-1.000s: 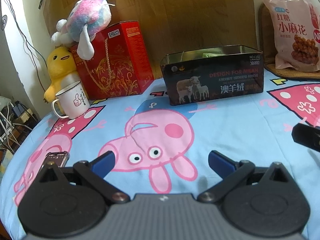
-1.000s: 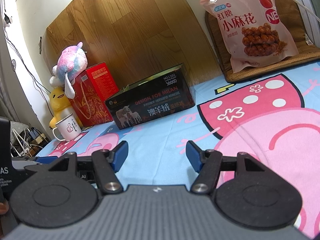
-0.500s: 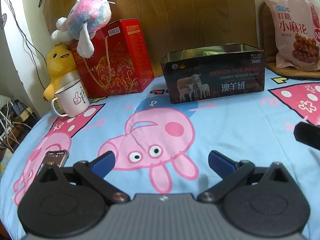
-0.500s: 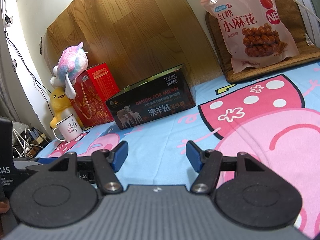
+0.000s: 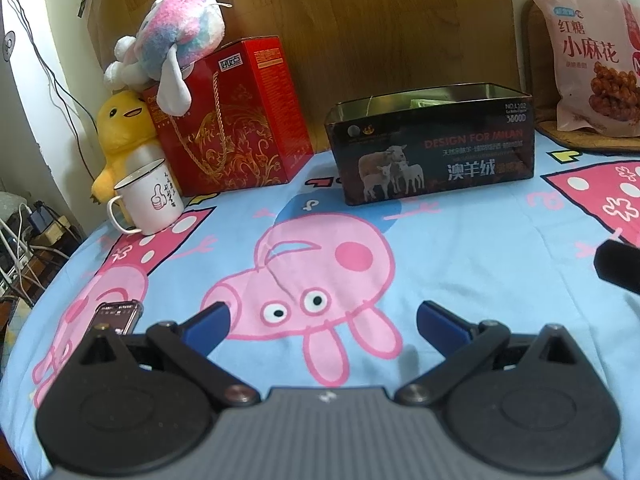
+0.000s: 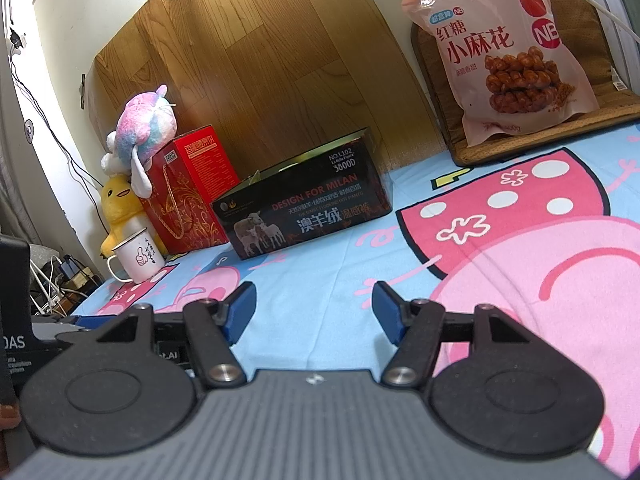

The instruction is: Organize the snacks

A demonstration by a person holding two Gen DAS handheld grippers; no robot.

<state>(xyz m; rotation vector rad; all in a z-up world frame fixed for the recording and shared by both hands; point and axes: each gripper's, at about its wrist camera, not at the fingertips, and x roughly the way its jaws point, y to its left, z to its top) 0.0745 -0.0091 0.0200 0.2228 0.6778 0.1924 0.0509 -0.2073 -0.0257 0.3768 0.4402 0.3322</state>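
Hardly anything has shifted in the last second: both tools have only drifted a touch, the right one tipping slightly. The left gripper [image 5: 322, 322] and right gripper [image 6: 314, 308] hang low over the cartoon-pig bedsheet [image 5: 460, 248], jaws spread wide, nothing between them. The pink bag of twisted dough snacks [image 6: 508, 48] leans upright at the far right on a woven mat [image 6: 600, 120], ahead and right of the right gripper, which I judge nearer. The open black tin [image 5: 432, 144] sits left of it, long side facing us.
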